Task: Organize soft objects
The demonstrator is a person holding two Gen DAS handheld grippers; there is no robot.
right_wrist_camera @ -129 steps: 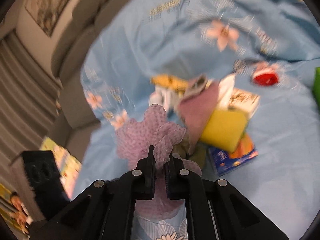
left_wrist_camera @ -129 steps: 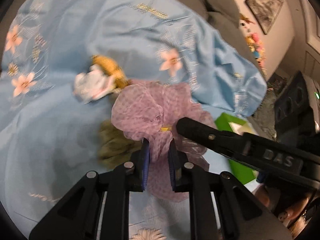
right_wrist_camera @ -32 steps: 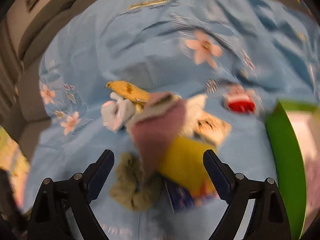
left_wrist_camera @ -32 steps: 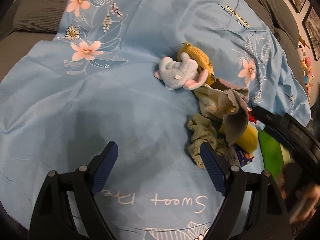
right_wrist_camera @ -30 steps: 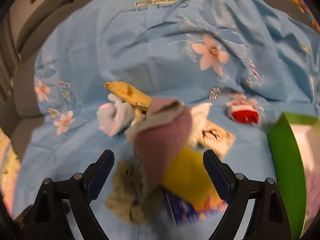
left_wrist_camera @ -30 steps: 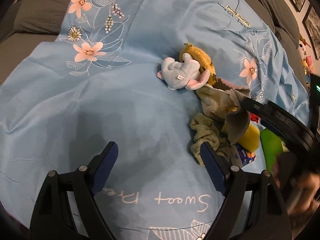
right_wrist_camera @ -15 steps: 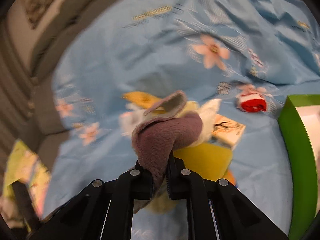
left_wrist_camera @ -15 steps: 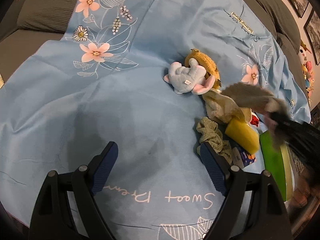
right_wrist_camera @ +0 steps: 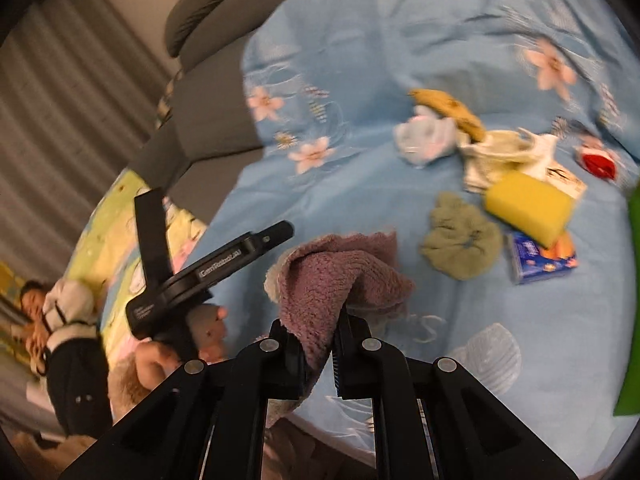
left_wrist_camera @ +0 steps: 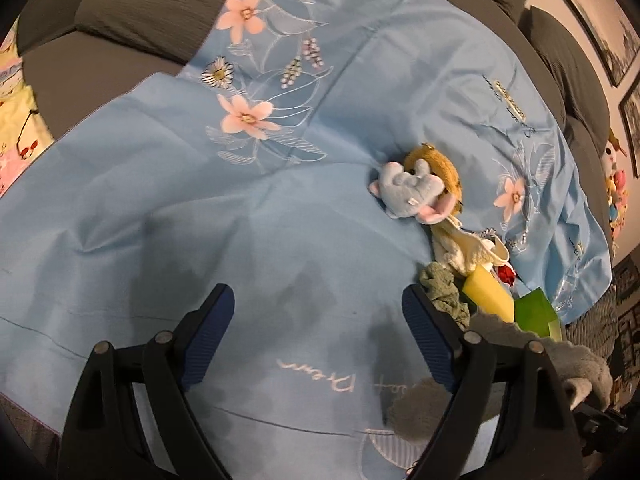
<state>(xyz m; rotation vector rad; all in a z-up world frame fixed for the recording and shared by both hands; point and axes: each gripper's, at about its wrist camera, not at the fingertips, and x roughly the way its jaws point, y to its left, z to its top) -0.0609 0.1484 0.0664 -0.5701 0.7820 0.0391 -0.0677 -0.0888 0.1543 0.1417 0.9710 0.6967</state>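
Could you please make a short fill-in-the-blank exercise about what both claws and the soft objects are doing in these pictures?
1. The right claw is shut on the fuzzy ____ cloth.
2. The left claw is ____ and holds nothing.
3. The yellow sponge rests partly on a ____ packet.
4. The green scrunchie lies on the light ____ sheet.

Missing words: purple; open; blue; blue

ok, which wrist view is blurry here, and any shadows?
Right wrist view: motion blur across the blue sheet and yellow sponge; the purple cloth in the right gripper stays sharper. Left wrist view: crisp, with dark shadows on the sheet ahead of the open left gripper.
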